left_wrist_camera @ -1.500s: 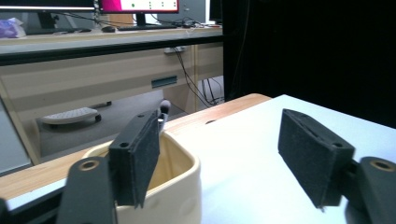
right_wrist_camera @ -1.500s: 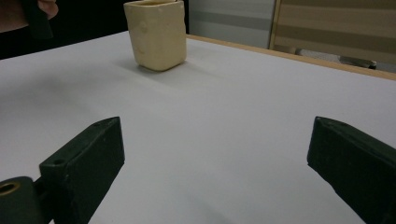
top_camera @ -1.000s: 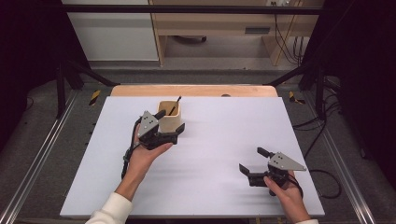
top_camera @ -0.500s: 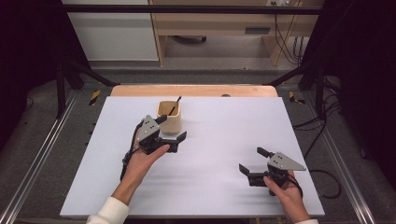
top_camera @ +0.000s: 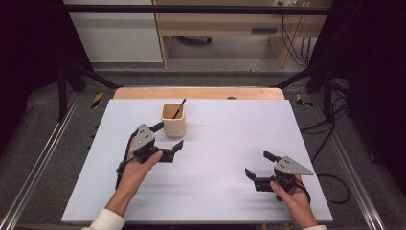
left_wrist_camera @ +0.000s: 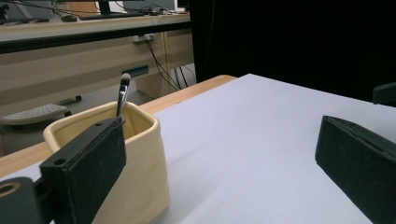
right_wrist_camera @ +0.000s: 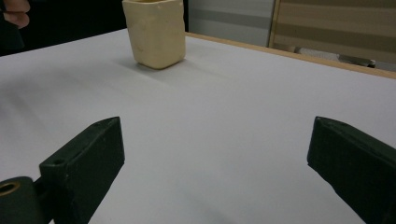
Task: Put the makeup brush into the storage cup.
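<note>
The fingers of the left gripper stand wide apart and hold nothing. In the left gripper view one black finger rises in front of the cream cup, and the other finger stands far at the other side over bare surface. From the high view, one finger reaches to the near left side of the cup, just beside its wall; I cannot tell if it touches. The other finger points out in front of the cup, apart from it. The left hand holds this gripper from below, and a white sleeve shows at the bottom edge.

The fingers of the right gripper are also wide apart and empty. In the right gripper view its two fingers frame bare white surface, with the cup farther away and upright. The right hand grips it near the front right part of the counter, well apart from the cup.

The cup stands upright in the rear part of the white counter, left of the middle. A thin brush with a dark tip leans inside it and sticks out over the rim; in the high view the brush tilts toward the back right. Behind the white surface a wooden edge of the counter shows.
</note>
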`<state>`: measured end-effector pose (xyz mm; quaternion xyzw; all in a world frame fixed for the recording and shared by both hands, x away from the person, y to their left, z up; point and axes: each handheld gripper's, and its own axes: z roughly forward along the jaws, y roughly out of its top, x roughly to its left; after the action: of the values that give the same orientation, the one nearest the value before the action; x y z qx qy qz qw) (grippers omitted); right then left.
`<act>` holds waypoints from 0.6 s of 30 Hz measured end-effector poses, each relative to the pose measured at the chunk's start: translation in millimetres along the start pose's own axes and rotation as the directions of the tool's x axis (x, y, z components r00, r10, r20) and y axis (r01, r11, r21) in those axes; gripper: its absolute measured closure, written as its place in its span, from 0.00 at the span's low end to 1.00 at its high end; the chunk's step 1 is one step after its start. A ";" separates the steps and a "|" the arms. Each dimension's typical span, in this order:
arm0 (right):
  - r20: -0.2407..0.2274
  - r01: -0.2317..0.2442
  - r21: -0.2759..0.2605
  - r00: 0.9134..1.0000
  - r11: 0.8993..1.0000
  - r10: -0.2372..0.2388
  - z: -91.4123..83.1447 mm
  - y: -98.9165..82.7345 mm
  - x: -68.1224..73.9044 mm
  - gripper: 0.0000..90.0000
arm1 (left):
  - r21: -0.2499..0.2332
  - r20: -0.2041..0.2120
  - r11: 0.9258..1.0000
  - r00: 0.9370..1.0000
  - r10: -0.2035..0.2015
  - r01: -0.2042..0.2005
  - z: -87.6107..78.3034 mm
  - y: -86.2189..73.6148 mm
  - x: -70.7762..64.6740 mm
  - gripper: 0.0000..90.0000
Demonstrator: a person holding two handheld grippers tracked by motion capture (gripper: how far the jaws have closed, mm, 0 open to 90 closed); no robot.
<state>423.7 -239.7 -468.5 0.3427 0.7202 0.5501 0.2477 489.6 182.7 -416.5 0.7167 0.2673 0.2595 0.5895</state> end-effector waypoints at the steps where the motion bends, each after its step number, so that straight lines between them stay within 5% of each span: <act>1: 0.001 -0.001 -0.002 1.000 1.000 0.001 0.0 0.0 0.0 0.05 | -0.002 0.000 1.000 1.000 -0.001 0.001 -2.0 -1.1 0.3 0.02; 18: 0.009 0.034 -0.011 0.999 0.999 -0.034 -1.2 0.3 0.1 0.05 | 0.001 -0.024 1.000 1.000 -0.012 0.012 -37.9 -16.6 15.7 0.02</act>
<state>422.8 -240.3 -467.8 0.3315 0.7217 0.5483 0.2621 473.6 223.0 -425.5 0.7122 0.2788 0.2643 0.5875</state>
